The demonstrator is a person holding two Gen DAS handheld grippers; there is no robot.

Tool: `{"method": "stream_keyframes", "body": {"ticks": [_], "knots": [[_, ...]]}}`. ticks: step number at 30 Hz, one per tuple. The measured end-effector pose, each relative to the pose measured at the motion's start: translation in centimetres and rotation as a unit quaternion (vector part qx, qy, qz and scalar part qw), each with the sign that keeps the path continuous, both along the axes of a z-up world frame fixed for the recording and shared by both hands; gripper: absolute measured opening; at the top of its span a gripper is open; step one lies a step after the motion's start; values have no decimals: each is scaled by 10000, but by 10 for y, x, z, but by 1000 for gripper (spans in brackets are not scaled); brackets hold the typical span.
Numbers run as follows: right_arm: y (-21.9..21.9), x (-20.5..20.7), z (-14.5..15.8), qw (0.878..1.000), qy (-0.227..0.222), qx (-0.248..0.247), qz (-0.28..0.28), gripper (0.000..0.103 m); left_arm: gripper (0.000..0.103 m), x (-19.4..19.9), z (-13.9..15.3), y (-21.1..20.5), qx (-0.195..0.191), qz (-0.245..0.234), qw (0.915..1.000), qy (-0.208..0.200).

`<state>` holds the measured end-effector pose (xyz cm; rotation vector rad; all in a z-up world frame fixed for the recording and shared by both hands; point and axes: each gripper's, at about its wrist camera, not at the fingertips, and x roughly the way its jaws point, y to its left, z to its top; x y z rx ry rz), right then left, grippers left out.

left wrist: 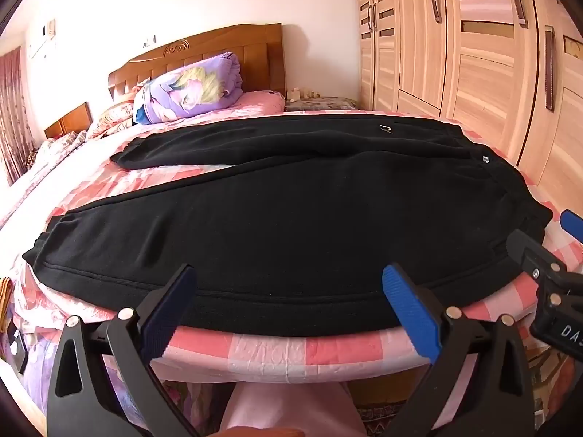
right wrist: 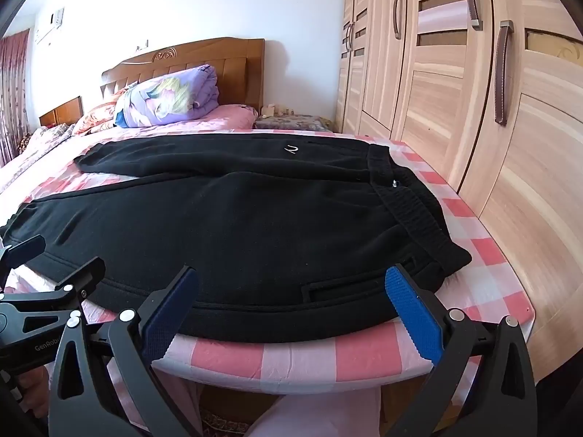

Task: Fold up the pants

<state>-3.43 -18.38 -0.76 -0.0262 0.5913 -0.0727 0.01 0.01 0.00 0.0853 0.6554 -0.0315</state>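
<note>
Black pants (left wrist: 291,218) (right wrist: 233,225) lie flat across the foot of a bed, waistband (right wrist: 411,211) to the right, both legs stretching left with a gap between them. A small white logo (right wrist: 291,150) marks the far leg. My left gripper (left wrist: 288,284) hangs open just above the near hem of the closer leg, nothing between its blue pads (left wrist: 408,313). My right gripper (right wrist: 291,284) is open too, over the near edge by the hip pocket (right wrist: 349,293). Each gripper shows at the edge of the other's view: the right one (left wrist: 546,266) and the left one (right wrist: 54,266).
The bed has a pink checked sheet (left wrist: 291,349) (right wrist: 484,251). A folded purple quilt (left wrist: 189,89) (right wrist: 171,98) sits by the wooden headboard (right wrist: 204,54). A tall wooden wardrobe (left wrist: 473,54) (right wrist: 473,91) stands close along the right side. A person's pink-clad legs (left wrist: 288,408) are below the bed edge.
</note>
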Motion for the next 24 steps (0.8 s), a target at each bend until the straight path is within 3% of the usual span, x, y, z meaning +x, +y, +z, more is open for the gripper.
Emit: {"method": "stream_keyframes", "body": {"ticks": [8, 9, 24], "knots": [[-3, 1, -1, 10000, 76, 44, 14, 99, 102, 5, 1, 6, -217, -1, 9997, 91], [-3, 1, 0, 10000, 77, 46, 15, 99, 102, 6, 3, 2, -60, 56, 9999, 104], [-2, -1, -12, 9998, 130, 116, 19, 99, 102, 1, -5, 10, -62, 103, 9999, -8]]}}
